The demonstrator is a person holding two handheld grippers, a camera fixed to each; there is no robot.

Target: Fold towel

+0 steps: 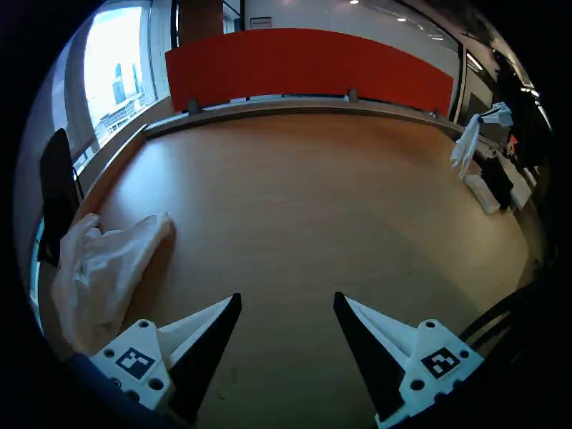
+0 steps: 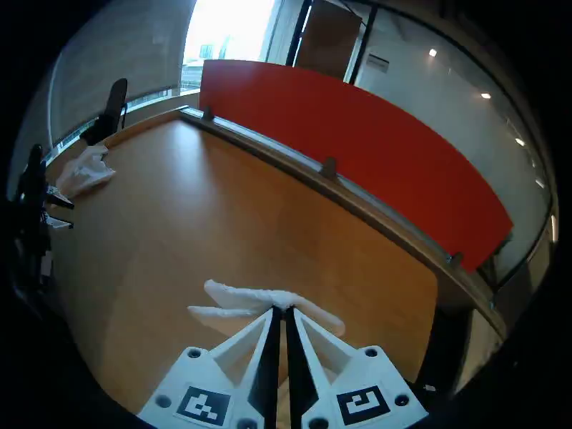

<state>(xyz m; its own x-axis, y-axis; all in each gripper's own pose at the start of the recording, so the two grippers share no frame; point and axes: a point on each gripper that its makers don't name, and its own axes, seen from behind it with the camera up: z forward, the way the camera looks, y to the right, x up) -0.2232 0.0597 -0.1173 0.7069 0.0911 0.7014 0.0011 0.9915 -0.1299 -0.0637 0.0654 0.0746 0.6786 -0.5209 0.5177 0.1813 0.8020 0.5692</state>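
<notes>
A crumpled, translucent plastic bag (image 1: 100, 272) lies at the near left edge of the counter (image 1: 300, 200) in the left gripper view. Its folds hide whatever may be inside. The same bag shows in the right gripper view, far off at the counter's left end.

The left claw (image 1: 286, 296) is released, its two fingers spread wide over bare wood with nothing between them. The right claw (image 2: 280, 309) is clenched on the white towel (image 2: 243, 294), pinching it at the fingertips. The cloth spreads out to either side of the tips, over the near part of the counter. In the left gripper view a white cloth hangs at the far right edge, probably this same towel, though it is small and distorted there.

The counter is broad, light-brown wood with a raised lip along its back. A long red partition (image 1: 307, 64) stands behind that lip. Bright windows (image 1: 114, 71) fill the wall to the left, and a dark chair (image 1: 57, 186) sits at that end beside the bag.
</notes>
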